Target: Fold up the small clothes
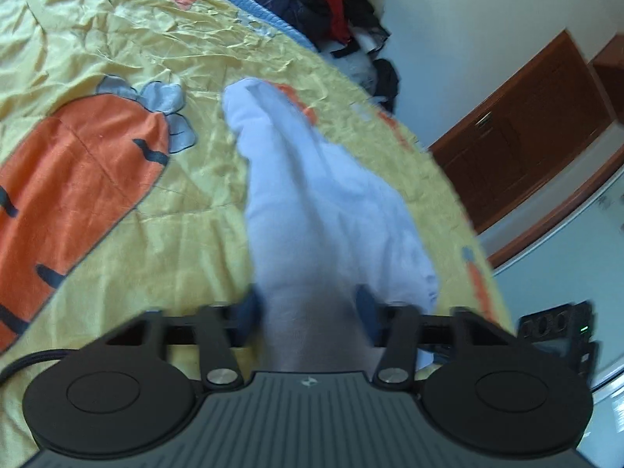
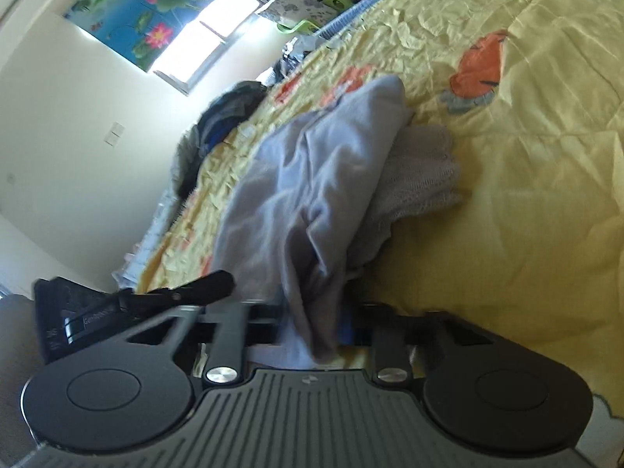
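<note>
- Left gripper (image 1: 308, 308), angled downward, its blue pads (image 1: 249, 314) pressed against white cloth between them.
- Right gripper (image 2: 312, 323), also tilted down, jaws narrowed around bunched grey fabric.

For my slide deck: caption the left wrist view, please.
Left gripper shut on a white garment draped across the yellow carrot-print bedspread.

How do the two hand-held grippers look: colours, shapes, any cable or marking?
Both the left gripper and the right gripper have black ribbed bodies with two round discs, silver pivot screws and a small central logo. Blue finger pads show on the left, where a black cable leaves.
</note>
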`<state>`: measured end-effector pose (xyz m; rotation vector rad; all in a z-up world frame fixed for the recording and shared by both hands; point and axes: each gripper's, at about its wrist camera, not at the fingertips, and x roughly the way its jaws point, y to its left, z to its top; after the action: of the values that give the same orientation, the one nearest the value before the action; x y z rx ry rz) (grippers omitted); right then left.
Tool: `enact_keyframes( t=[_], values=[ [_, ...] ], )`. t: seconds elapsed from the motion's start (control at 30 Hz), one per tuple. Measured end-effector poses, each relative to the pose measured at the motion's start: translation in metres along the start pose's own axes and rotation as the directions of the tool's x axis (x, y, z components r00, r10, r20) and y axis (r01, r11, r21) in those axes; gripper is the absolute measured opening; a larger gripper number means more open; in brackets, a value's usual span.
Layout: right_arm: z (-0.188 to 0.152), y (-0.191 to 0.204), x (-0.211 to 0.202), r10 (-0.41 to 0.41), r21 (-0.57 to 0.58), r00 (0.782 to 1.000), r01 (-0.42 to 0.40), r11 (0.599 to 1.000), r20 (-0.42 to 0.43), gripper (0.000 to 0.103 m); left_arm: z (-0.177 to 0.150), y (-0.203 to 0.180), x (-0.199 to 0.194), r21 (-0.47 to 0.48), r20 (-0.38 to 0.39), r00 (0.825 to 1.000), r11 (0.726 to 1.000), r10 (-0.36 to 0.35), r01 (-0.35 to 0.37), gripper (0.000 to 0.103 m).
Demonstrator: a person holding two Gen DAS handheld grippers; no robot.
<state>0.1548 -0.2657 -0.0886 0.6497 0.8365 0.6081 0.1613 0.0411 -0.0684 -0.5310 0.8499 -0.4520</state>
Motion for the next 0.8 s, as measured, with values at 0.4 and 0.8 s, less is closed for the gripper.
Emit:
enact_keyframes(
  t=[0.4,0.8],
  values=[
    [-0.013,0.002,-0.024,-0.030,0.061,0.999,0.027,0.998,0.042,0.031,-0.003,0.011,-0.022,-0.077,-0.029,0.999,0.996,0.039,-0.041,0.025],
    [-0.050,0.091,-0.019,-0.292,-0.448,0.938,0.347,0.824,0.188,0.031,-0.050,-0.049,-0.026,0.279,0.108,0.939,0.897,0.326,-0.343,0.058]
  ],
)
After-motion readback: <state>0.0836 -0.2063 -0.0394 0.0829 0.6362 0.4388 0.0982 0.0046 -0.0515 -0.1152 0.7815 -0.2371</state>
